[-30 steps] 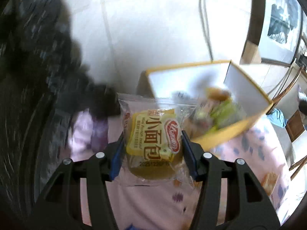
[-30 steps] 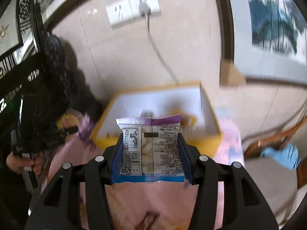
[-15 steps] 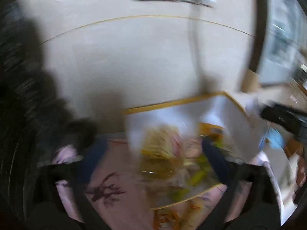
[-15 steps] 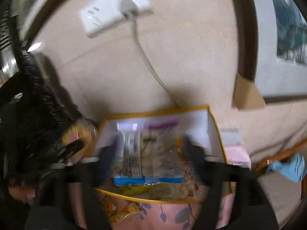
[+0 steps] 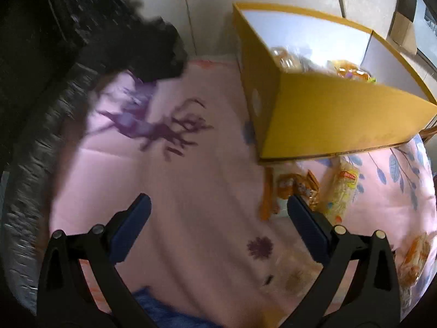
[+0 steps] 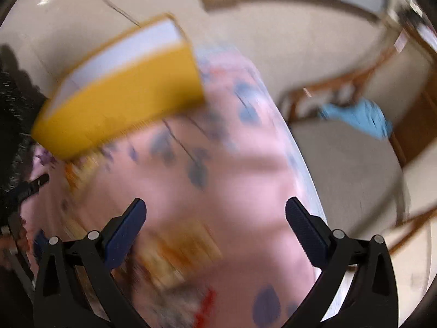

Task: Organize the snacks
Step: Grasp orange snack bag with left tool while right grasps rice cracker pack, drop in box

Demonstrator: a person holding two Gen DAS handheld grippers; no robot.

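Note:
A yellow cardboard box (image 5: 341, 120) stands at the back of the pink floral tablecloth (image 5: 191, 180) and holds several wrapped snacks (image 5: 347, 72). My left gripper (image 5: 218, 213) is open and empty, low over the cloth in front and left of the box. Orange wrapped snacks (image 5: 299, 187) and a yellow packet (image 5: 342, 194) lie on the cloth by its right finger. My right gripper (image 6: 215, 216) is open and empty over the cloth, with the box (image 6: 123, 101) up to its left. A blurred orange-yellow snack (image 6: 177, 251) lies below it.
A black furry object (image 5: 153, 52) sits at the cloth's back left. Another orange snack (image 5: 412, 259) lies at the right edge. The right wrist view is blurred; it shows the table's right edge (image 6: 308, 180), a wooden chair with a blue cloth (image 6: 360, 114) and the wall.
Both grippers held snack packets a second ago, carried them over the box and let go. Both are now open, empty and drawn back down toward the cloth.

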